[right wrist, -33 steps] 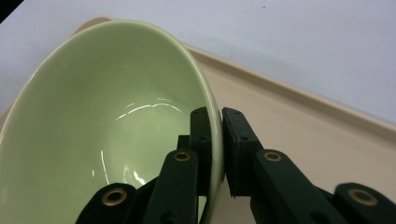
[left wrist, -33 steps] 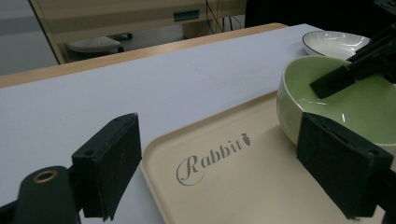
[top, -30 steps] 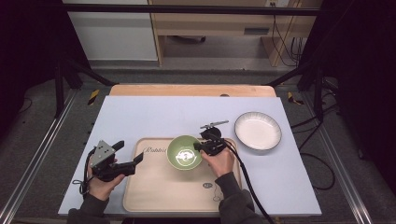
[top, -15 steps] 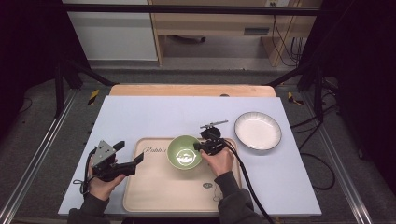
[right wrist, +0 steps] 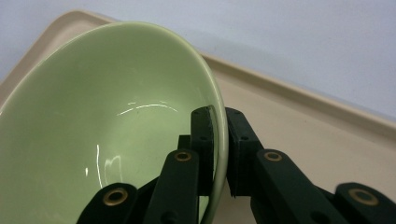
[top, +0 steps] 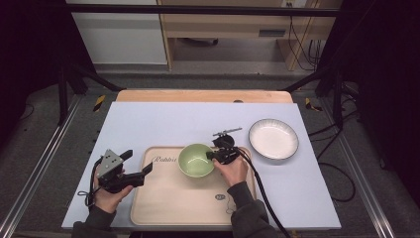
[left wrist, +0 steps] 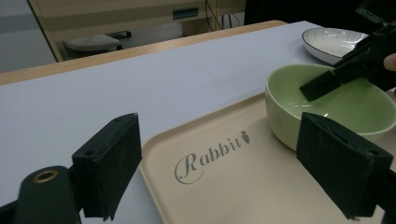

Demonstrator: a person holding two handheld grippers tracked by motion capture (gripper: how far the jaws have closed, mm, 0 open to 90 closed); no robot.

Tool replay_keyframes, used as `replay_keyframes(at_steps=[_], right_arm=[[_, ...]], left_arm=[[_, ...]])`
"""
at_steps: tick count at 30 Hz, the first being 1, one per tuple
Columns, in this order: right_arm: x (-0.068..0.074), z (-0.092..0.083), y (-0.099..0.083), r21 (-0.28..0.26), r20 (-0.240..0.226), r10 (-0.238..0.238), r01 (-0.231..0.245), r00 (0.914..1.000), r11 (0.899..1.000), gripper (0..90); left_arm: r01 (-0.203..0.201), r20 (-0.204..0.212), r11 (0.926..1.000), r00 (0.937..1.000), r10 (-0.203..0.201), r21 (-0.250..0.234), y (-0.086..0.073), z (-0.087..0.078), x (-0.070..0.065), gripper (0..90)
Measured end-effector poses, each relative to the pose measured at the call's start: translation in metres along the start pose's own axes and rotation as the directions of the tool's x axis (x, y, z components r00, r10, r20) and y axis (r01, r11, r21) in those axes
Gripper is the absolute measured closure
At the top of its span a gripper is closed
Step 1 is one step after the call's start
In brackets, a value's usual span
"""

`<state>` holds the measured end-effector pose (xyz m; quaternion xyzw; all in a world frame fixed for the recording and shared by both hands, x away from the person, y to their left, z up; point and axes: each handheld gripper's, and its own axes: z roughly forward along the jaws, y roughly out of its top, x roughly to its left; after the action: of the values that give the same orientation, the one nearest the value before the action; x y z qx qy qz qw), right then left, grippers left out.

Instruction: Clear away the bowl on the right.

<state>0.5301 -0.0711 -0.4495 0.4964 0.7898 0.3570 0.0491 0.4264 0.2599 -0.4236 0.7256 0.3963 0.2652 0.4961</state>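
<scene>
- The right tongs (top: 214,155) are being held clenched on the rim of the green bowl (top: 195,160): in the right gripper view one jaw is lying inside the wall and the other outside it, with the thin rim pinched between them (right wrist: 218,154).
- The green bowl is being carried on the beige tray (top: 173,206), in the tray's far half, just right of the printed word "Rabbit" (left wrist: 208,155). Whether its base is resting on the tray or is being lifted slightly cannot be told from these views.
- The grip is being taken at the bowl's right side, the side facing the white plate (top: 273,138), which is lying on the table (top: 163,124) beyond the tray's right edge, near but apart from the bowl.
- The left tongs (top: 143,173) are being held released, jaws spread wide, at the tray's left edge; nothing is being gripped between them, as is seen in the left gripper view (left wrist: 233,168).
- The bowl is lying to the right of the left tongs and ahead of them, well apart, so the right hand (top: 232,171) is judged the nearer and the one doing the work.
- A round bowl is offering no long axis; any coming move is judged to turn on the single rim pinch, under which tilting could be expected.
</scene>
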Motion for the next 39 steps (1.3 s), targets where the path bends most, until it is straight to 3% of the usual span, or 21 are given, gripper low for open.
replay_keyframes(at_steps=[6,12,16,21,23,27,34,35,36,39], right_arm=[[-0.001,0.001,0.000,0.004,-0.012,0.006,-0.006,0.9999,1.000,83.2],[-0.001,0.001,0.000,-0.006,-0.002,-0.018,0.018,0.9998,1.000,82.7],[0.000,-0.007,0.001,-0.065,0.015,-0.056,0.057,0.9983,0.996,73.8],[0.002,-0.015,0.001,-0.090,0.051,-0.081,0.085,0.9954,0.992,67.8],[0.003,-0.020,0.001,-0.123,0.070,-0.118,0.126,0.9906,0.984,62.5],[0.005,-0.026,0.001,-0.148,0.073,-0.130,0.139,0.9889,0.979,56.1],[0.013,-0.046,-0.004,-0.219,0.099,-0.183,0.201,0.9781,0.955,34.3],[0.013,-0.046,-0.004,-0.219,0.099,-0.183,0.201,0.9781,0.955,34.3],[0.014,-0.051,-0.006,-0.247,0.107,-0.187,0.208,0.9765,0.946,27.0],[0.015,-0.058,-0.009,-0.273,0.106,-0.207,0.228,0.9726,0.934,23.3]], left_arm=[[0.003,-0.001,1.0000,1.0000,-0.003,0.002,0.000,0.000,0.001,13.7],[0.003,0.000,1.0000,1.0000,-0.003,0.001,0.000,0.000,0.001,13.8],[0.003,0.000,1.0000,1.0000,-0.003,0.002,0.000,0.000,0.001,13.7],[0.002,-0.001,1.0000,1.0000,-0.002,0.001,0.000,0.000,0.001,13.8],[0.002,-0.002,1.0000,1.0000,-0.002,0.001,0.000,0.000,0.001,13.8],[0.004,-0.003,1.0000,1.0000,-0.004,0.000,0.000,-0.001,0.001,13.8],[0.006,-0.004,1.0000,1.0000,-0.006,0.000,0.000,-0.001,0.002,13.7],[0.006,-0.004,1.0000,1.0000,-0.006,0.000,0.000,-0.001,0.002,13.7],[0.006,-0.004,1.0000,1.0000,-0.006,0.001,0.000,-0.001,0.001,13.7],[0.006,-0.004,1.0000,1.0000,-0.006,0.002,0.000,-0.001,0.002,13.7]])
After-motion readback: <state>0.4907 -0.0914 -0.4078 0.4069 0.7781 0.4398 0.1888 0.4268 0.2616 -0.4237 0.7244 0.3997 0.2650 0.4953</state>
